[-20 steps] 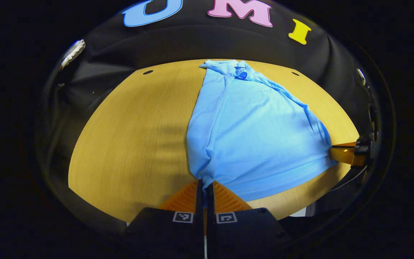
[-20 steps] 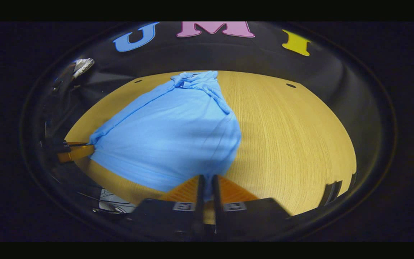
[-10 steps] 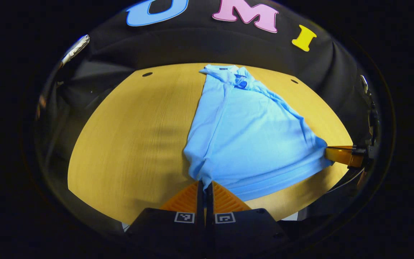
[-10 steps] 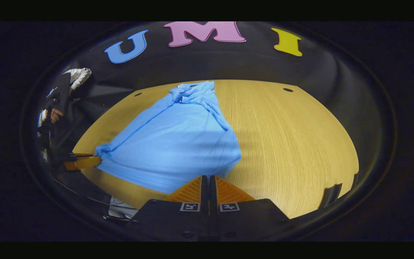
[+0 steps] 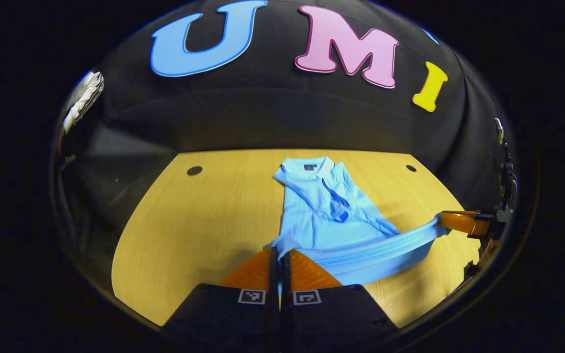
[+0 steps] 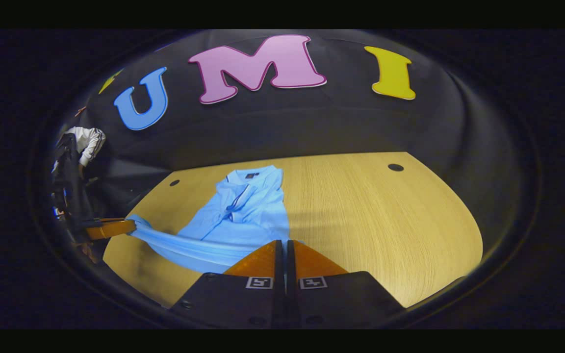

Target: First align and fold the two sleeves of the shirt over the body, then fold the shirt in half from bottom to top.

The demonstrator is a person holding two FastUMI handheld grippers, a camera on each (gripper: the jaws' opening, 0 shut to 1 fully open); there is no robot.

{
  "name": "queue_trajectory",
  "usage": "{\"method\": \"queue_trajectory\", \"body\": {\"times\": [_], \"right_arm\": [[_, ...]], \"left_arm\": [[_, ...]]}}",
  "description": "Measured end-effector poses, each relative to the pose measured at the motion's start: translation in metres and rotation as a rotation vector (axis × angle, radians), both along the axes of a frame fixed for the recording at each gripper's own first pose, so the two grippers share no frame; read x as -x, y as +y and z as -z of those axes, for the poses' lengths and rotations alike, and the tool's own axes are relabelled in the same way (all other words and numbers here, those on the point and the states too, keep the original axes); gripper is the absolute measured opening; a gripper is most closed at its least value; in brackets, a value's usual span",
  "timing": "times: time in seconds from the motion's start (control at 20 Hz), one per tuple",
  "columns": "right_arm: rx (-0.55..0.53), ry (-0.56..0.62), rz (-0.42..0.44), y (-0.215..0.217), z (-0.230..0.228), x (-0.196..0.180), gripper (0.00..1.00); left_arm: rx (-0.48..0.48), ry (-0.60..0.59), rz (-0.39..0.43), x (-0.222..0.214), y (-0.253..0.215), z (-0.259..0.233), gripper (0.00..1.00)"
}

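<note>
Dim booth, table (image 5: 189, 230) evenly lit; soft shadows; strong fisheye edge distortion.

Both gripper views face the shirt (image 5: 324, 211) from its hem.

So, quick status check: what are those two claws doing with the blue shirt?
Left claw and right claw each shut on a bottom corner. Blue shirt's hem lifted, stretched between them, collar end flat on the table. Nothing in the way.

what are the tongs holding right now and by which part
Both hold the blue shirt by its bottom hem: left tongs pinch one hem corner, right tongs the other, hem lifted and stretched between them above the table.
</note>
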State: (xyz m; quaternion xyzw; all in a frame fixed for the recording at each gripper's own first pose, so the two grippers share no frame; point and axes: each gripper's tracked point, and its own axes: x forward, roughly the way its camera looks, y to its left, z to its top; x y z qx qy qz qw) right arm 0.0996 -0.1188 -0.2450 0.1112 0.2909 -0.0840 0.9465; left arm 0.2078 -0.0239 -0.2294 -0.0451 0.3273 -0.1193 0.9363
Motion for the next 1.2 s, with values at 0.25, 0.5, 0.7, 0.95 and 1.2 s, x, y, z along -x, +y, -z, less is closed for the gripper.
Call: {"method": "queue_trajectory", "body": {"times": [0.25,0.5,0.7,0.95,1.2], "right_arm": [[0.012,-0.043,0.026,-0.031,0.005,-0.102,0.05],[0.046,-0.090,0.041,-0.062,0.018,-0.197,0.05],[0.074,-0.072,0.068,-0.088,0.047,-0.246,0.05],[0.086,-0.054,0.094,-0.099,0.076,-0.261,0.11],[0.089,-0.052,0.144,-0.112,0.086,-0.266,0.10]], "left_arm": [[-0.059,-0.095,-0.008,-0.121,-0.011,-0.004,0.06],[-0.151,-0.151,0.001,-0.214,-0.021,0.028,0.06],[-0.238,-0.157,-0.027,-0.266,-0.014,0.059,0.06],[-0.199,-0.178,-0.043,-0.283,-0.024,0.076,0.06],[-0.217,-0.158,-0.045,-0.289,-0.029,0.092,0.07]]}}
